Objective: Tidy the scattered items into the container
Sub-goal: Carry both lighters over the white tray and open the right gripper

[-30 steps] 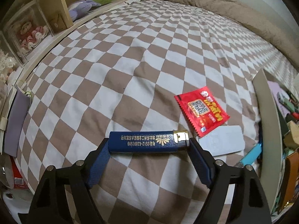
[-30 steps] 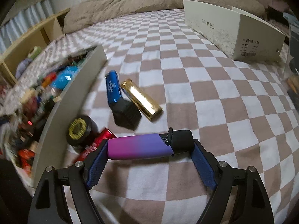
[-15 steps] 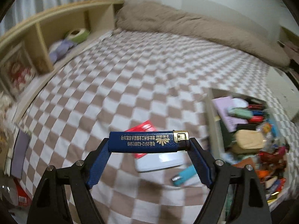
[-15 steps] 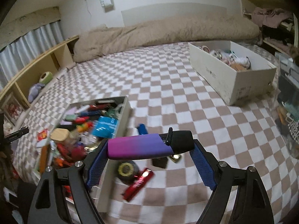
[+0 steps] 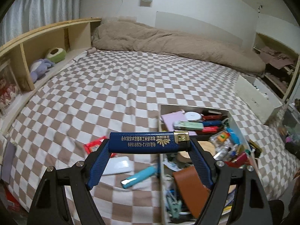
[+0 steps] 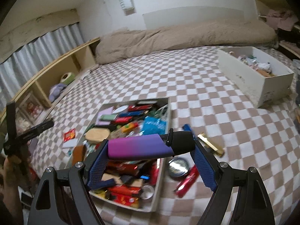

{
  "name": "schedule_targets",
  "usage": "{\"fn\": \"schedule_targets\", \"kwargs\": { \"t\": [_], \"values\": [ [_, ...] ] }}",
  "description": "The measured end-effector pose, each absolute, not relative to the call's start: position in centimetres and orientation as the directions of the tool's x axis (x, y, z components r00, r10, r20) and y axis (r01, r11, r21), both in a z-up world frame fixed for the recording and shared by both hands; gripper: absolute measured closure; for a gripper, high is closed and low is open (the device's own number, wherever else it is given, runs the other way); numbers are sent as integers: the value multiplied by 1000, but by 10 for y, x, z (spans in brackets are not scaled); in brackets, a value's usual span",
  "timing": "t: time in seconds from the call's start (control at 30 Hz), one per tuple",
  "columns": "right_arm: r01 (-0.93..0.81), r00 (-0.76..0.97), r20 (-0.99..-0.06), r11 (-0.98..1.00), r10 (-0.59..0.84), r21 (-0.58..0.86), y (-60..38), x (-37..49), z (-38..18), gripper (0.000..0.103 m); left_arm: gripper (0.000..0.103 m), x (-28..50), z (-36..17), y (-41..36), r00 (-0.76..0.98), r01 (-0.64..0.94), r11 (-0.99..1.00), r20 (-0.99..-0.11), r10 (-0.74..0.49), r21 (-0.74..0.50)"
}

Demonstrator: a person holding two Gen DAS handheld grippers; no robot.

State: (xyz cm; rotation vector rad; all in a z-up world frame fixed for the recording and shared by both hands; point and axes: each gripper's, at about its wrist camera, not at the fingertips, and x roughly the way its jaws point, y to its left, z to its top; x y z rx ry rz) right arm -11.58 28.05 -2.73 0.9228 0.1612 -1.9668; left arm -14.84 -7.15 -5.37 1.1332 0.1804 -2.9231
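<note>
My left gripper is shut on a dark blue lighter, held crosswise above the checkered bed, just left of the open cardboard box. My right gripper is shut on a purple-and-black vape, held high over the same box, which is full of several small items. Loose on the bed lie a red packet, a white card, a teal lighter, a round tin, a red stick, a gold lighter and a blue lighter.
A second white box with items stands at the right. A beige duvet lies along the back. A wooden shelf with plush toys runs along the left. The left gripper's handle shows at the far left.
Both grippers have risen well above the bed with their items still held. The views have pulled back, so the whole box and room now show.
</note>
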Motion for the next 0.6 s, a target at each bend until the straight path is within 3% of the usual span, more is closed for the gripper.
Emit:
{"fn": "schedule_targets", "kwargs": {
  "t": [0.6],
  "values": [
    [879, -137, -791, -441, -597, 180, 253, -71, -80, 17, 20, -126, -72, -36, -710, -22, -985, -691, 137, -173]
  ]
}}
